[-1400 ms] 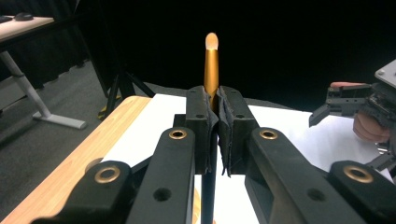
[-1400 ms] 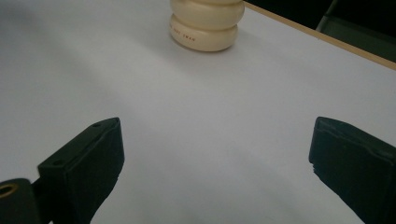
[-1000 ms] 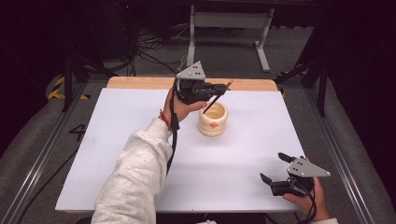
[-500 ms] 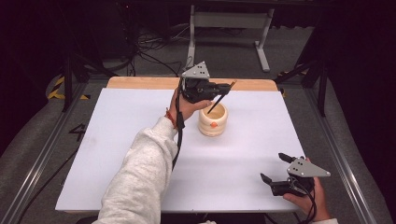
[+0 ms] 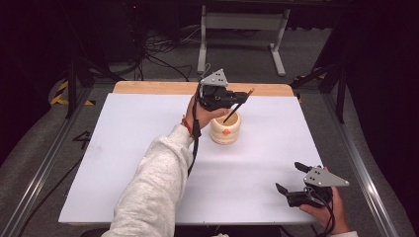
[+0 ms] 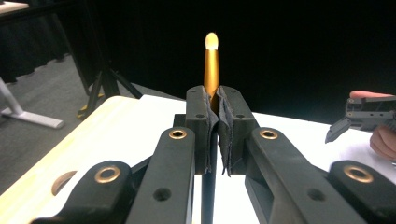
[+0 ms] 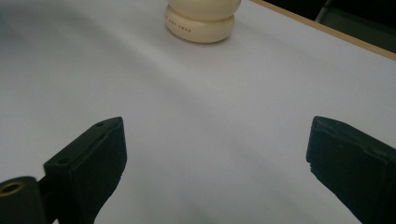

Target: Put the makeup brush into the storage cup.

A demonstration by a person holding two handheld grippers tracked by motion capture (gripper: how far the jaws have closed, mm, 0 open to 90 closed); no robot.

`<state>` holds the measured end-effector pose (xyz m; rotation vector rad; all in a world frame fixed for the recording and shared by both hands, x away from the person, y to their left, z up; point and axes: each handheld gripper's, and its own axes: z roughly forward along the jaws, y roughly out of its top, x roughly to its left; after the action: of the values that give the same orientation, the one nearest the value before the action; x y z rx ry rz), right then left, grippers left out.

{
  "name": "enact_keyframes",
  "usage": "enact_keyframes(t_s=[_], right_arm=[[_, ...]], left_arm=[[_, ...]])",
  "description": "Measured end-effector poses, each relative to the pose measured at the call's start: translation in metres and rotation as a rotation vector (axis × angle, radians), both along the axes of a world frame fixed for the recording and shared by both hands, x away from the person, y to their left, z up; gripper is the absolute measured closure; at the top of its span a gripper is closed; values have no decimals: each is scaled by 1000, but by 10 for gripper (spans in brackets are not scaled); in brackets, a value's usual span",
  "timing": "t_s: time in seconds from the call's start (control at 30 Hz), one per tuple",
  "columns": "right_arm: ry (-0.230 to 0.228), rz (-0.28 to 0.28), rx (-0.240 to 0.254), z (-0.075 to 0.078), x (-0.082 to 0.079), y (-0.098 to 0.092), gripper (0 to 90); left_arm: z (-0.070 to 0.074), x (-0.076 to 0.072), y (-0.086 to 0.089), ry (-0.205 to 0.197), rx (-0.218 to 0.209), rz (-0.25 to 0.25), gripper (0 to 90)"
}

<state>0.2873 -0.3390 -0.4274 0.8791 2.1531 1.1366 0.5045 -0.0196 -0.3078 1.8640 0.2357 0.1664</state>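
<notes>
Gripping a slim pencil-like stick [image 5: 237, 104] with a dark shaft and a golden upper end, the left gripper [image 5: 236, 98] hangs over the cream-coloured, round-bellied ceramic pot [image 5: 226, 129] that stands toward the far middle of the white table top [image 5: 123, 148]. In the high view the stick slants, its lower tip dipping into the open mouth of the pot and its upper end pointing up and to the right past the jaws. The left gripper view looks straight along the stick [image 6: 211, 65]: the two black jaws stand pressed together on it, their pads [image 6: 225, 126] squeezed against either side of the shaft, and the golden, rounded end rises well clear above them. The person's left arm, in a light grey sleeve [image 5: 148, 192], reaches across the table from the near edge to that gripper. The right gripper [image 5: 291, 179] rests low near the front right corner of the table, well apart from the pot, held in the person's right hand [image 5: 326, 210]. Its jaws stand wide apart with nothing between them; in the right gripper view bare white table lies between the two black pads [image 7: 100, 149], and the lower part of the pot [image 7: 201, 21] sits farther off, just in front of the wooden far edge [image 5: 158, 88].
</notes>
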Motion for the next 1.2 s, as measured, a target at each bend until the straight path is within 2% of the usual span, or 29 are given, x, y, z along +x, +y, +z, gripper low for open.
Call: enact_keyframes(t_s=[0.63,0.77,0.83,1.03,1.13,1.2], right_arm=[[6,6,-5,0,0,0,58],[9,6,-8,-1,0,0,59],[9,7,-7,-1,0,1,59],[17,8,-17,-1,0,1,61],[16,9,-17,-1,0,1,62],[17,9,-19,-1,0,1,62]], left_arm=[[-19,8,0,38,10,23,835],[-25,9,0,42,23,31,835],[-27,10,1,53,12,25,835],[-33,13,4,56,21,33,835],[-40,16,8,87,-1,30,835],[-42,17,9,84,3,40,834]])
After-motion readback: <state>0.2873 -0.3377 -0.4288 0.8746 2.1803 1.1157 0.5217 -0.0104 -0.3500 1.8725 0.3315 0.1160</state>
